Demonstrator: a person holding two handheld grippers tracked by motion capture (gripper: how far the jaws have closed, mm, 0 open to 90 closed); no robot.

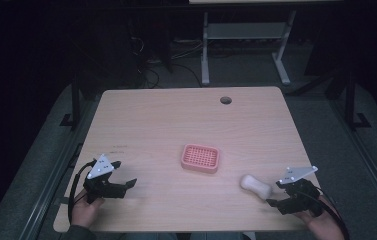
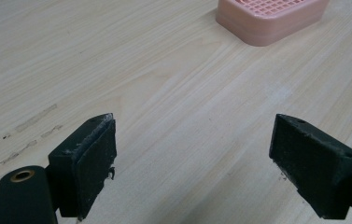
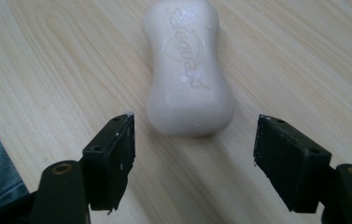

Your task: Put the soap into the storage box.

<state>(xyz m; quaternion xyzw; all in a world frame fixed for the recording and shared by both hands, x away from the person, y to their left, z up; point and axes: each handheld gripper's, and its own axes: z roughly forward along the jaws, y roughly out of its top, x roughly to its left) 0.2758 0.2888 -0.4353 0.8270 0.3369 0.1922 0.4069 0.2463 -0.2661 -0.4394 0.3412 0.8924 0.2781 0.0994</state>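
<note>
A white bar of soap (image 1: 255,185) lies flat on the worktop (image 1: 166,120), near its right front corner. The right hand-held gripper (image 1: 275,196) is just beside the soap, its jaws spread wide and not touching it; the soap lies just ahead of the tips. A pink soap dish (image 1: 200,158) stands near the middle. The left hand-held gripper (image 1: 127,176) hovers at the left front with its jaws spread and nothing between them.

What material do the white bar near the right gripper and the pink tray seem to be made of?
White bar: most likely solid soap, smooth with a waxy sheen; a brand name is pressed into its top and its waisted shape is moulded.
Pink tray: probably matte plastic; its colour is even, its corners are rounded and its top is a moulded grid.
</note>
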